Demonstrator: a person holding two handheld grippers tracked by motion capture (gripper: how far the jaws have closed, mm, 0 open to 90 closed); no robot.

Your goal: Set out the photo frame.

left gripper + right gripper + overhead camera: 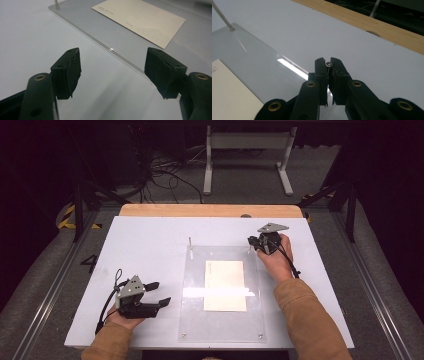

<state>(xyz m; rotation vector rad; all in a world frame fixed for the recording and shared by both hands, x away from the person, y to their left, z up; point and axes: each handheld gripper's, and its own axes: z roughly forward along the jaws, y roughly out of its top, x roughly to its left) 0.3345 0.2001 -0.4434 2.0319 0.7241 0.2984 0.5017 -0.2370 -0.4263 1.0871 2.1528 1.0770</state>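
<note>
Currently: right tongs (328,65) clenched on the upright pin (328,64) at the clear sheet's (195,320) far right corner; a card (225,285) lies under the sheet. Left tongs (112,72) released, idle on the bench (145,245). Next, likely: draw the pin straight up.

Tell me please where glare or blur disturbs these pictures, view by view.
High view: a bright glare band crosses the clear plate and the card; the room behind is dark. Left gripper view: the near pads are soft, the card sharper. Right gripper view: a glare streak lies on the plate edge beside the right gripper, shut on a pin.
</note>
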